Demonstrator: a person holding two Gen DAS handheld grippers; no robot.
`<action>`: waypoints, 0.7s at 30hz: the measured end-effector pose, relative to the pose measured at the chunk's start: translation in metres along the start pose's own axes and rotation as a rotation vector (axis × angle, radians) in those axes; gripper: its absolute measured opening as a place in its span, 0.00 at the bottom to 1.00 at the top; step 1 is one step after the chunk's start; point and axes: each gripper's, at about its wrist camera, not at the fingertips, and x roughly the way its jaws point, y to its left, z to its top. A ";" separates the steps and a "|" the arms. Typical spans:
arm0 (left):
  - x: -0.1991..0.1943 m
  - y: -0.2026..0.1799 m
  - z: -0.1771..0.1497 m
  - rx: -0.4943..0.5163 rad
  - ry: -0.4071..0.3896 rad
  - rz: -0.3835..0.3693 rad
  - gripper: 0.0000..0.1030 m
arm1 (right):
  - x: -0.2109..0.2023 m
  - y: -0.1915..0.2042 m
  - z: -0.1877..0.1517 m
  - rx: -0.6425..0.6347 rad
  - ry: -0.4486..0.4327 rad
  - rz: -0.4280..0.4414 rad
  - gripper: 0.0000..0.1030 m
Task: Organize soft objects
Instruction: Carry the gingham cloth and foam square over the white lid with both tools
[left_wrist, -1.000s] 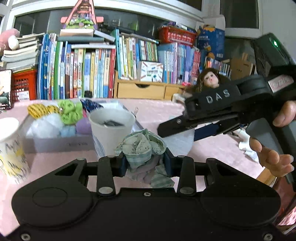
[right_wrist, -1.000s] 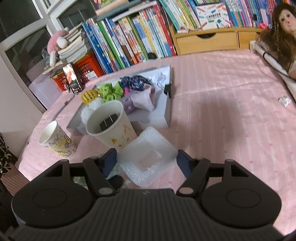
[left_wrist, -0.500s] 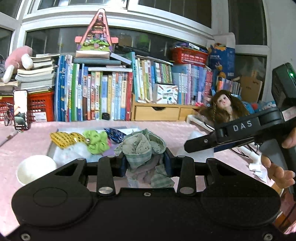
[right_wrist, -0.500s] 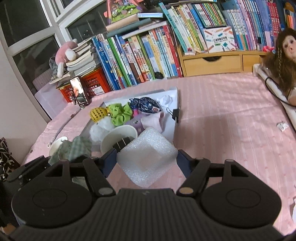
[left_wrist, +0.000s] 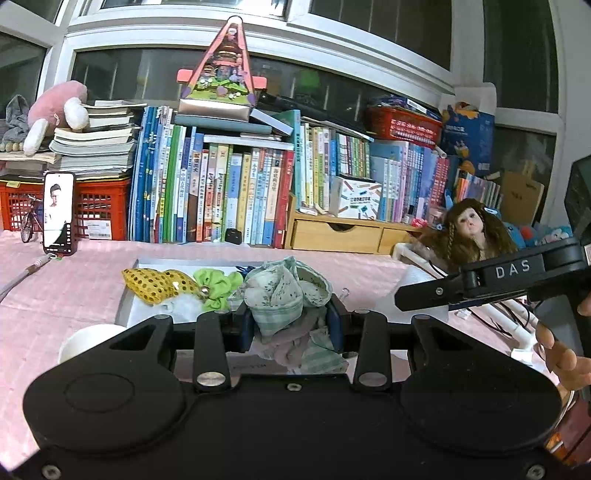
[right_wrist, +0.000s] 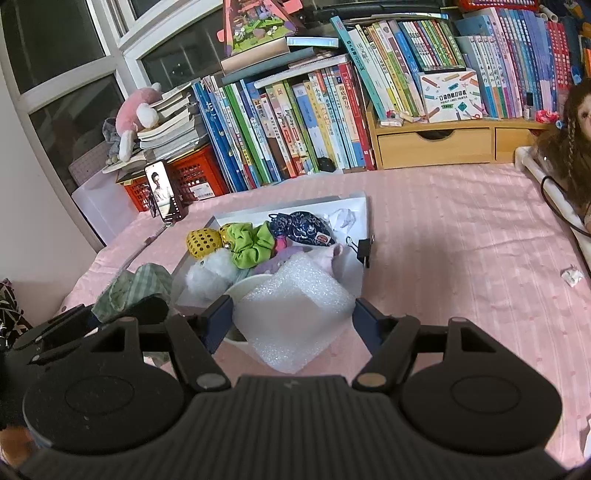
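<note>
1. Left of the white tray (right_wrist: 364, 206), my left gripper (left_wrist: 290, 325) is pinching a bundle of green patterned cloth (left_wrist: 284, 291), its jaws narrowed tight against the fabric and holding it clear of the pink tablecloth (right_wrist: 461, 240).
2. Just in front of the tray, my right gripper (right_wrist: 291, 321) is clamping a white foam sheet (right_wrist: 295, 310) between half-spread jaws, above a white paper cup (right_wrist: 243, 286).
3. Inside the tray, a green scrunchie (right_wrist: 249, 243) is lying among other soft items.

Pink tabletop (right_wrist: 461, 258) right of the crowded tray (right_wrist: 364, 206) lies open
</note>
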 end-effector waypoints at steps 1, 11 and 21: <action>0.001 0.003 0.002 -0.005 0.002 0.000 0.35 | 0.001 0.001 0.001 -0.003 -0.002 -0.003 0.71; 0.017 0.025 0.024 -0.026 0.010 0.027 0.35 | 0.010 0.011 0.019 -0.022 -0.029 -0.012 0.71; 0.038 0.046 0.035 -0.045 0.040 0.071 0.35 | 0.022 0.015 0.032 -0.009 -0.044 -0.026 0.70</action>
